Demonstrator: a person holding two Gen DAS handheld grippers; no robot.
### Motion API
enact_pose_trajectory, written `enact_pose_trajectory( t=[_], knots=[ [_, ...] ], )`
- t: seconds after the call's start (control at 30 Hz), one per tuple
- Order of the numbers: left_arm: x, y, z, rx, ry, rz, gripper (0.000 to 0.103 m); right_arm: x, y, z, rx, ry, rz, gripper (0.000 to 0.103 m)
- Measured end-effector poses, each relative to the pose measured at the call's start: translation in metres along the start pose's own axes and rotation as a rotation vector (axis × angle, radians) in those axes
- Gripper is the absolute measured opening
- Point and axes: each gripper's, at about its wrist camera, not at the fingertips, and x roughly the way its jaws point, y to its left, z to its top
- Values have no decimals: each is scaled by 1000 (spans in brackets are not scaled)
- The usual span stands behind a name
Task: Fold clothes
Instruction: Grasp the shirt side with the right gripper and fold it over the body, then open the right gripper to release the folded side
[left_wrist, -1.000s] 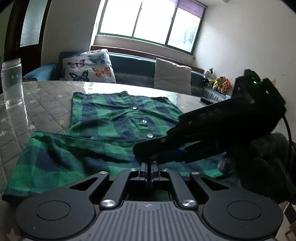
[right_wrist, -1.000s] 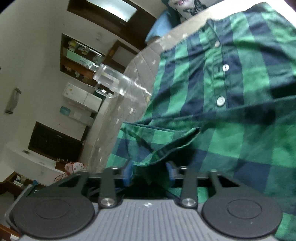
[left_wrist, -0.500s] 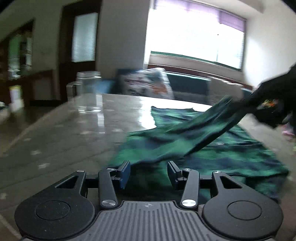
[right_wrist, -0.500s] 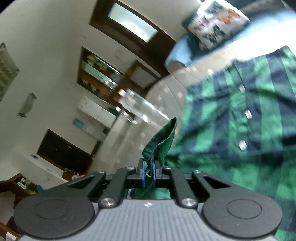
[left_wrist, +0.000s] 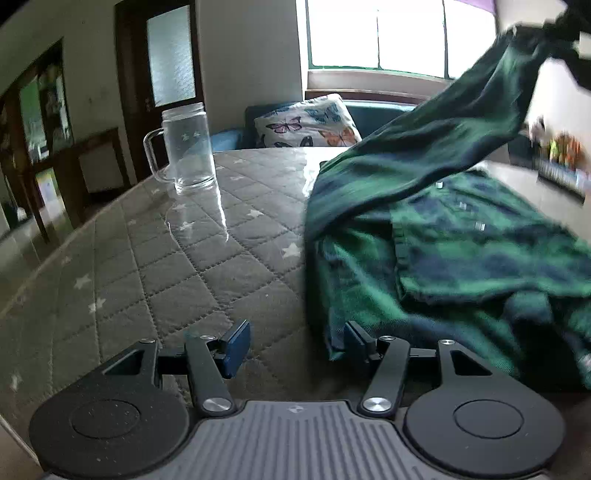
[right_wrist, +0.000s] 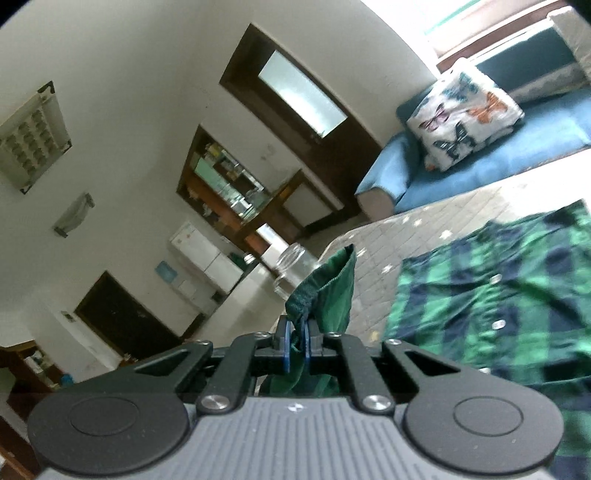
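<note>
I have the right gripper (right_wrist: 295, 339) clamped tight on a bunched cuff of the green plaid shirt (right_wrist: 491, 295), low in the centre of the right wrist view, with the fabric poking up between the blue pads. In the left wrist view that sleeve (left_wrist: 424, 147) stretches from the shirt body up to the upper right corner of the frame, where the dark shape holding it is blurred. The rest of the shirt lies on the quilted star-print table cover (left_wrist: 166, 258), filling the right half of that view.

My left gripper (left_wrist: 295, 343) stands about half open with nothing between the pads; its right pad sits just at the shirt's near edge, lower centre. Its jaws have just been opening.

To do this step well, I judge I should carry the sleeve across the button placket, keeping it taut, and lay it flat before letting go. The left gripper could pin or take the near hem so the body doesn't drag. The glass mug (left_wrist: 184, 147), upper left, stands well apart from the cloth, but I'd keep the swing away from it.

Against a second ago: the sleeve lay flat across the shirt then; now it is lifted high. The left jaws were shut, the right ones slightly open around the cuff.
</note>
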Motion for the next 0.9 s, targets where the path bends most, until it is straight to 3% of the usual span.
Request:
enact_pose_trajectory(
  t=[0.13,0.2,0.3,0.43,0.6,0.77,0.9],
  knots=[
    [-3,-1,-2,24,-8,-4,56,-30,-17,-4,-4,-20,-90,6],
    [-5,-3,-3,37,-14,-17,49,-41,-30,-9,6,-16,-147,6],
    [-6,-7,-5,67,-19,-26,40,-47,-61,-27,25,22,-268,6],
    [-6,-12,-6,106,-19,-28,39,-41,-98,-54,60,83,-377,6],
    [-11,-9,-4,132,-1,-58,40,-29,-117,-72,73,111,-410,6],
    [-24,5,0,137,15,-89,41,-27,-115,-80,-9,135,-476,7],
    [-34,19,18,105,-27,-92,41,-27,-108,-79,-85,141,-504,7]
  ],
)
